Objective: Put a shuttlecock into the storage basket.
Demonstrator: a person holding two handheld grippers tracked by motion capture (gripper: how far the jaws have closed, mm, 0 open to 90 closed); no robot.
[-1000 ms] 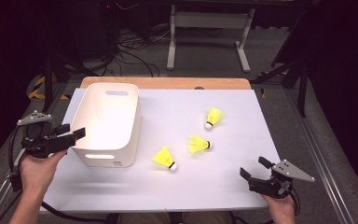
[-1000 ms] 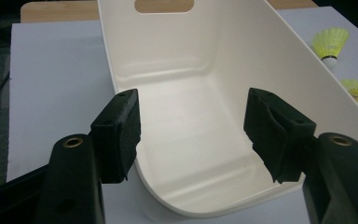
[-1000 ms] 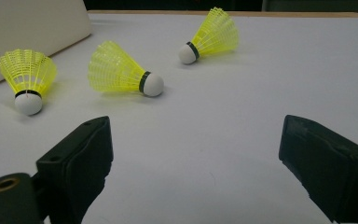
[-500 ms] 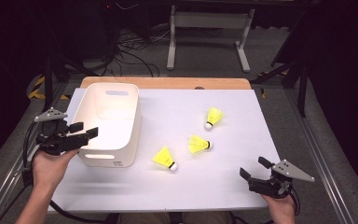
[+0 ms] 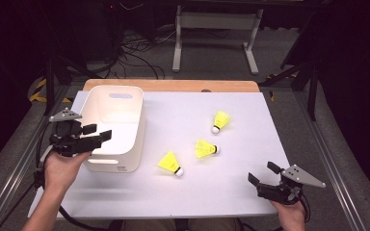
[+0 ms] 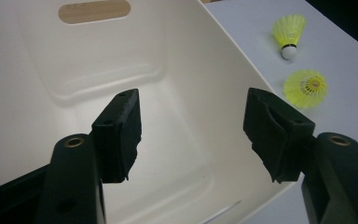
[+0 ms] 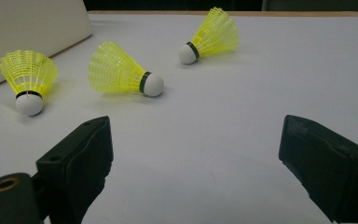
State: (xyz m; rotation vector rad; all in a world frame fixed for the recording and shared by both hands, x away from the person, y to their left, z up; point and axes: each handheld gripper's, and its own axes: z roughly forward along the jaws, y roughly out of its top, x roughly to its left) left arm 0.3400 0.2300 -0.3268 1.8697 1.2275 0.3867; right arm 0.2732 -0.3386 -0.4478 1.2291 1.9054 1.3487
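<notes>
The white bin [image 5: 115, 127] sits on the left side of the white table [image 5: 231, 192], and its inside has nothing in it. The left gripper [image 5: 100, 135] has just moved. A second ago it was beside the bin's near left corner. Now it hangs over the bin's near left wall, and its jaws point across the open top. In the left gripper view its two black jaws stand wide apart over the bare floor of the bin, with nothing between them. It seems to be reaching for the bin, maybe to hold its wall or to steady it, but it does not grip it yet.

The right gripper [image 5: 262, 174] has not moved. It rests near the front right edge of the table. Its jaws are spread open too and hold nothing.

There are three yellow shuttlecocks. All three lie on the table to the right of the bin, none inside it. The nearest shuttlecock [image 5: 170, 163] lies close to the bin's near right corner. The middle shuttlecock [image 5: 205, 148] lies a bit farther right. The far shuttlecock [image 5: 220, 121] lies farther back. They are apart from each other.

There is one bin, and there are two grippers. My guess is that the shuttlecocks go into the bin, and that job has not started.
</notes>
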